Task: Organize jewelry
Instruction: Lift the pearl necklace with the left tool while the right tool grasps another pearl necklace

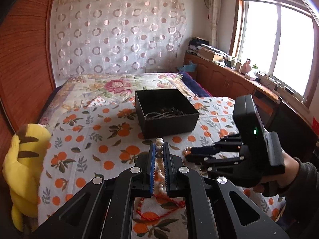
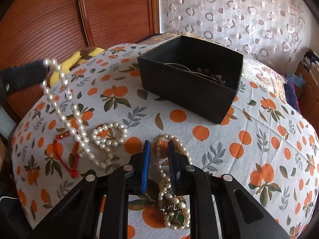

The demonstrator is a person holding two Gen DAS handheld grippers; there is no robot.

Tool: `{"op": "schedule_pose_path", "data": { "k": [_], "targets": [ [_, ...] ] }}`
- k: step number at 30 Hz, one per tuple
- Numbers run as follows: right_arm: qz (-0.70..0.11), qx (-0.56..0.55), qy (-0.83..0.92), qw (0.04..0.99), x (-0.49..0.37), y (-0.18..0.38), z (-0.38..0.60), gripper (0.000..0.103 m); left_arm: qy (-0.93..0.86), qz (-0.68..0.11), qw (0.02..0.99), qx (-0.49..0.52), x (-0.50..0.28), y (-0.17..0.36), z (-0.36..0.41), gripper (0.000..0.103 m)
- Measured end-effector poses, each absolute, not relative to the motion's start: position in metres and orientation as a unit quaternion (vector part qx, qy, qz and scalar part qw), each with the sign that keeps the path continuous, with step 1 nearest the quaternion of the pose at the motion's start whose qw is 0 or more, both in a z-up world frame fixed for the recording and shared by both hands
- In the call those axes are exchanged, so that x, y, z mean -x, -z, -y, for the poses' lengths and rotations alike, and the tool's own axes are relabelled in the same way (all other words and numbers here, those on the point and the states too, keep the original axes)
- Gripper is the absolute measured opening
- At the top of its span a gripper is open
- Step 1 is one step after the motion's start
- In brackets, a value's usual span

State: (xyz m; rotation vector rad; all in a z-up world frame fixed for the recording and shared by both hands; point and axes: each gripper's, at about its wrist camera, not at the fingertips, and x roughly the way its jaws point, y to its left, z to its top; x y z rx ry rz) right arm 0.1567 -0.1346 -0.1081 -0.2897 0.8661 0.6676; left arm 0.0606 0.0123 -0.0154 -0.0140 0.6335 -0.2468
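Note:
My left gripper is shut on a long pearl necklace and lifts one end off the bed; the strand hangs from its tips at the far left of the right wrist view. My right gripper is open, its fingers low astride a second pearl necklace with a green pendant that lies on the bedspread. A black open box holding dark beads and a chain sits ahead on the bed; it also shows in the right wrist view. A red cord bracelet lies left.
A bed with an orange-print spread carries everything. A yellow plush toy lies at the bed's left edge beside a wooden wardrobe. A cluttered wooden cabinet runs under the window on the right.

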Motion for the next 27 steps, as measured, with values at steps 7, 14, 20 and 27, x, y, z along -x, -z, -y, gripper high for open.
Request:
{"op": "schedule_pose_path", "data": {
  "k": [7, 14, 20, 27],
  "targets": [
    [-0.406, 0.16, -0.322, 0.84, -0.152, 0.107, 0.134, 0.005, 0.12, -0.294, 0.948, -0.009, -0.065, -0.002, -0.008, 0.007],
    [-0.377, 0.128, -0.323, 0.858, -0.144, 0.081, 0.155, 0.005, 0.116, -0.286, 0.951, -0.019, -0.068, -0.011, -0.004, 0.007],
    [-0.34, 0.099, -0.326, 0.877, -0.135, 0.041, 0.176, 0.005, 0.116, -0.28, 0.953, -0.022, -0.069, -0.017, -0.002, 0.007],
    [-0.293, 0.086, -0.328, 0.894, -0.124, -0.005, 0.191, 0.005, 0.117, -0.271, 0.955, -0.024, -0.072, -0.027, 0.0, 0.007]
  ]
}}
